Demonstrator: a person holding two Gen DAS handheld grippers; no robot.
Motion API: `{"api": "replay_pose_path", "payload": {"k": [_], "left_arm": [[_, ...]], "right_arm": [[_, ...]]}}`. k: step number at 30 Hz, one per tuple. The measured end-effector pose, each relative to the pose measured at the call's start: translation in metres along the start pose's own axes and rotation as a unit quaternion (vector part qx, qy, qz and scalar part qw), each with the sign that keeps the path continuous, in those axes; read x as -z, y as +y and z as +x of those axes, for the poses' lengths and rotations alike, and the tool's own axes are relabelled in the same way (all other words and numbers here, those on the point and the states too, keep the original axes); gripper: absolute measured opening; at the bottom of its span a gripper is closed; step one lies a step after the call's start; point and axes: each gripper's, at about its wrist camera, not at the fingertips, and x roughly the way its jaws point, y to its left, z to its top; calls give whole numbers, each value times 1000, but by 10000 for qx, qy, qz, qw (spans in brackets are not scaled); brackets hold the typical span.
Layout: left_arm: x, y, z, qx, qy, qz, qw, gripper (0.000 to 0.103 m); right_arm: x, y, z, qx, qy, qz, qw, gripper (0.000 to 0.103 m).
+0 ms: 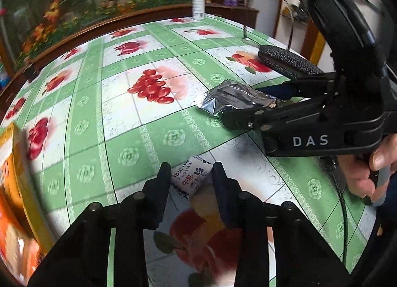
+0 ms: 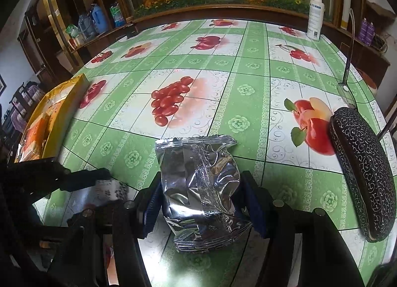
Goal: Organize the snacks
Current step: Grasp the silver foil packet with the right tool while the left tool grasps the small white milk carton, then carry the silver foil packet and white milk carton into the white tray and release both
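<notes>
Silver foil packet (image 2: pixel 203 180) sits clamped between the right gripper (image 2: pixel 202 202) pads on the tablecloth (image 2: pixel 248 68). Beside it, the left gripper (image 1: pixel 191 180) seems to pinch a small white candy (image 1: pixel 192 177). Farther left lies an orange bag (image 2: pixel 52 113); farthest, a spray bottle (image 2: pixel 315 17).

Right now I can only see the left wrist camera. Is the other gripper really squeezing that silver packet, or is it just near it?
Observer: It is squeezing. In the right wrist view the right gripper has its blue pads pressed on both sides of the silver foil packet, which is crumpled between them.
Operator: What's the blurry yellow thing on my left?
Observer: A yellow snack bag, lying at the left edge of the table.
Operator: Is there anything past the table on that side?
Observer: Blue water jugs stand on a wooden shelf.
</notes>
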Motion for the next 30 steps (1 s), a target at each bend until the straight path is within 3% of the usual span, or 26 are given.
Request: {"api": "replay_pose_path", "payload": {"k": [3,10,21,30], "left_arm": [[4,1,-5,-20,-111,-192,9998,31],[8,18,-23,-98,-563,-743,9956,31],[10,41,-40,-909,-1068,-1195,9829,31],[11,42,-43,-1404,-1205,-1079,9768,31]], "right_arm": [[1,3,0,46,-22,-49,10000,62],[5,21,-4,-316,-80,-207,9993,62],[6,28,-14,-361,-328,-277,9984,62],[8,41,-24,-369,-587,-503,9963,62]]}}
